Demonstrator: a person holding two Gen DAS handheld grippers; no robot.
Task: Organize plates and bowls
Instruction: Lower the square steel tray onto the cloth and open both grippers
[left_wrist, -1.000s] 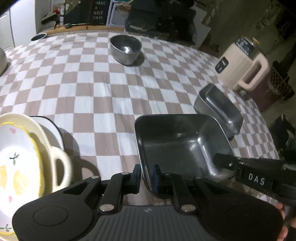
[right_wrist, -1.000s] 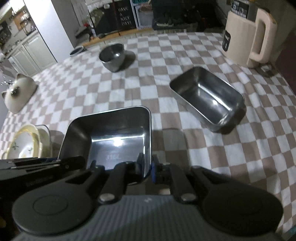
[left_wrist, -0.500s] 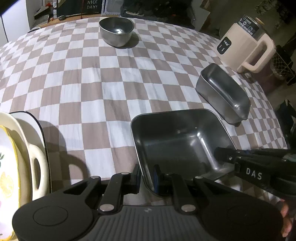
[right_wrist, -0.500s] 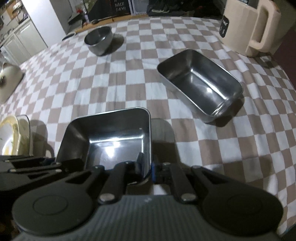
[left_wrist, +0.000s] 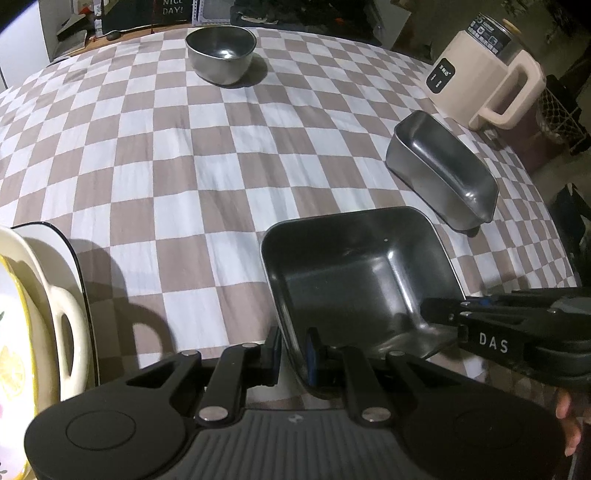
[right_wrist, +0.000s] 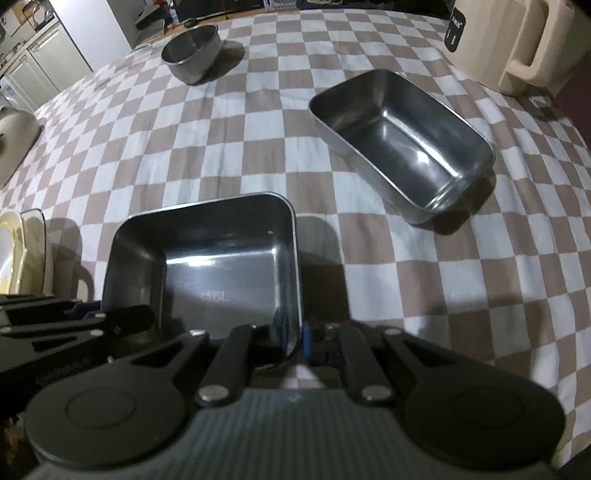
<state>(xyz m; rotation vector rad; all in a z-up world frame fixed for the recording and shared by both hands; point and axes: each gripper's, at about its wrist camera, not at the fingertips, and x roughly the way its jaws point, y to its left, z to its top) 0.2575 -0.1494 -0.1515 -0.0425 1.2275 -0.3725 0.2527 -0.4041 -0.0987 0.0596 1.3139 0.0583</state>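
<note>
Square steel tray (left_wrist: 354, 273) sits low over the checked tablecloth (left_wrist: 177, 177), left gripper (left_wrist: 293, 354) clenched on its near-left wall, right gripper (right_wrist: 291, 332) clenched on its near-right wall, the longer steel pan (right_wrist: 402, 144) lying ahead-right, nearer the right hand.

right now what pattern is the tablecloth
Brown and white checks on the tablecloth; the left wrist view shows it best.

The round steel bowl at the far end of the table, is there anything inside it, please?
No, the round steel bowl shows only its bare shiny inside in the left wrist view.
</note>
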